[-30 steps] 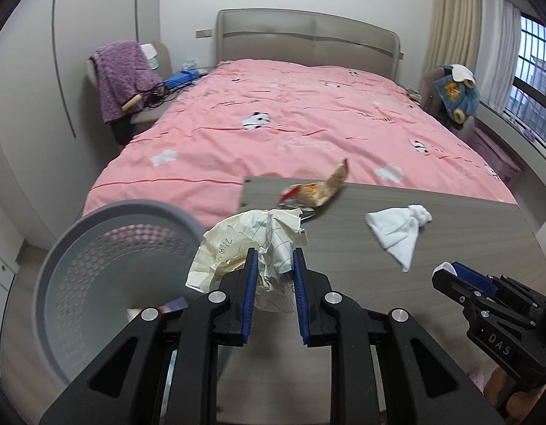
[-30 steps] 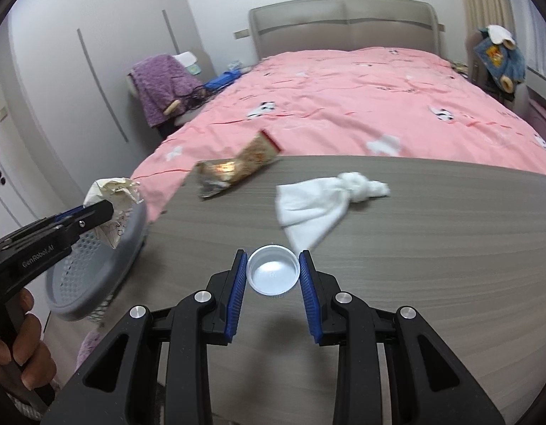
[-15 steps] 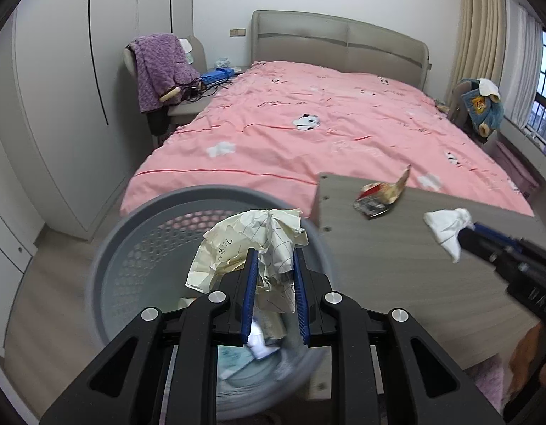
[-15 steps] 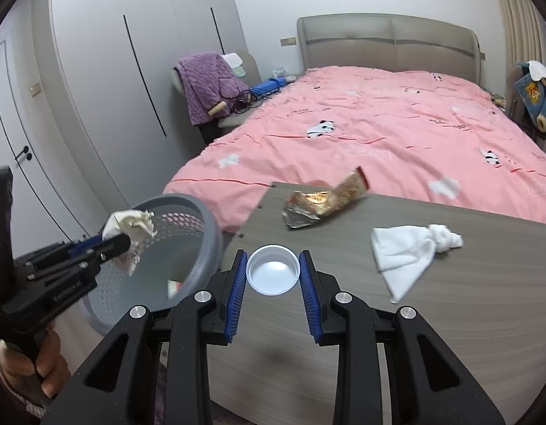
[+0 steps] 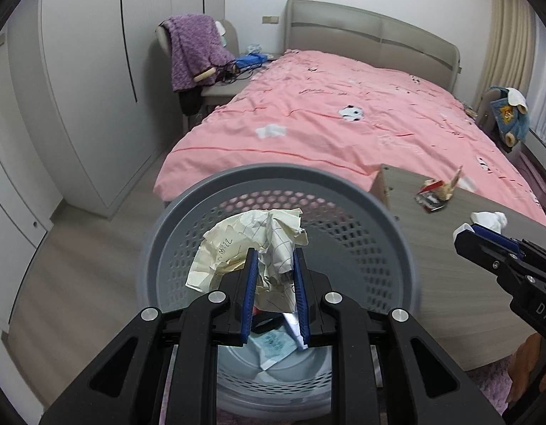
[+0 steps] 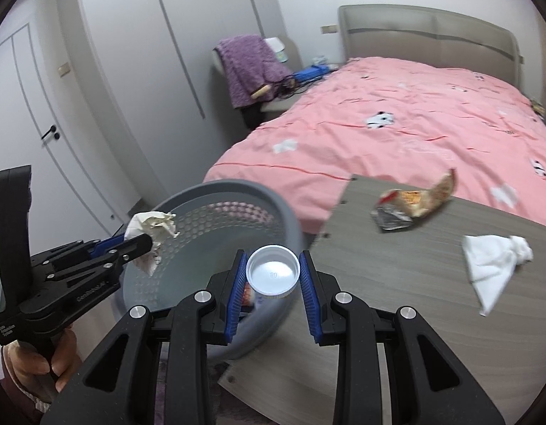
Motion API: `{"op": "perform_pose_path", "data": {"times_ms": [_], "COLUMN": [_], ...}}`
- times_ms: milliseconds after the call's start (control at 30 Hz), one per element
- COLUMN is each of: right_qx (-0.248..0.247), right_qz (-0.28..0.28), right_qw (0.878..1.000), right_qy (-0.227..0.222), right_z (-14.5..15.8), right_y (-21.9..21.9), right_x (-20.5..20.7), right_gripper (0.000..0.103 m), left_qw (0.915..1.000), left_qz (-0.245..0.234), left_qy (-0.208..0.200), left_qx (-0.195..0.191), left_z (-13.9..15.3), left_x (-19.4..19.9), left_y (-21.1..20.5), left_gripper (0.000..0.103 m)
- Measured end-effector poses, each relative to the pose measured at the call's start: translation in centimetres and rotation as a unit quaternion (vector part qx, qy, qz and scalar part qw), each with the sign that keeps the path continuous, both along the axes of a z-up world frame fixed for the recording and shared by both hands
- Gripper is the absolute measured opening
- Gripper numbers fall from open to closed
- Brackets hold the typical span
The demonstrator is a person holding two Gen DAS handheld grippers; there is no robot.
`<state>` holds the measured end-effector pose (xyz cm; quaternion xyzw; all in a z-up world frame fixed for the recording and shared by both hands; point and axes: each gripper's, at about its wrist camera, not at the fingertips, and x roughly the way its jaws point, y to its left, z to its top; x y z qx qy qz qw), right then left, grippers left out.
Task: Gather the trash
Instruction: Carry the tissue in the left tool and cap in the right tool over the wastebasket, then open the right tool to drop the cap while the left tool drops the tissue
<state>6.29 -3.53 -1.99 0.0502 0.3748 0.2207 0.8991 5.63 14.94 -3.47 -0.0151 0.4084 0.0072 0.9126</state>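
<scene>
The left hand-held gripper (image 5: 273,276) is clenched on a crumpled paper ball (image 5: 251,241), held over the open mouth of the grey perforated bin (image 5: 389,255), which seems to hold a few scraps. The right hand-held gripper (image 6: 273,276) grasps a white bottle cap (image 6: 273,272) above the bin's near rim. 2 items lie on the bench (image 6: 397,283): a snack wrapper (image 6: 411,205) and a white tissue (image 6: 492,258).

Bedroom with white walls and pale wood-look floor (image 5: 78,248). Big bed (image 5: 343,124) under a pink panda-print duvet, grey padded headboard (image 5: 372,32). White wardrobe doors (image 5: 95,71) run along the left, and a chair (image 5: 219,85) with a purple blanket (image 5: 191,53) thrown over it sits beside the bed. Beige curtains (image 5: 503,35) hang far right, and a grey wood-grain table (image 5: 450,265) stands at the foot.
</scene>
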Motion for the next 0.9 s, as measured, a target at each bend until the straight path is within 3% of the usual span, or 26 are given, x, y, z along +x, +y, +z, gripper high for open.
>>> {"op": "perform_pose_path", "data": {"times_ms": [700,900], "right_qx": [-0.019,-0.023], "right_qz": [0.052,0.048], "right_qw": [0.998,0.998], "right_qy": [0.026,0.024], "right_z": [-2.5,-2.6], "right_y": [5.6,5.7], "right_x": [2.6,2.8], "right_gripper": [0.031,0.033], "left_qw": [0.999,0.9986], "left_qz": [0.018,0.027], "left_qy": [0.037,0.038], "left_qx": [-0.021,-0.027], "left_z": [-2.9,-3.1], "left_x": [2.2,2.1], "left_y": [2.6,3.2], "left_gripper": [0.021,0.027]}}
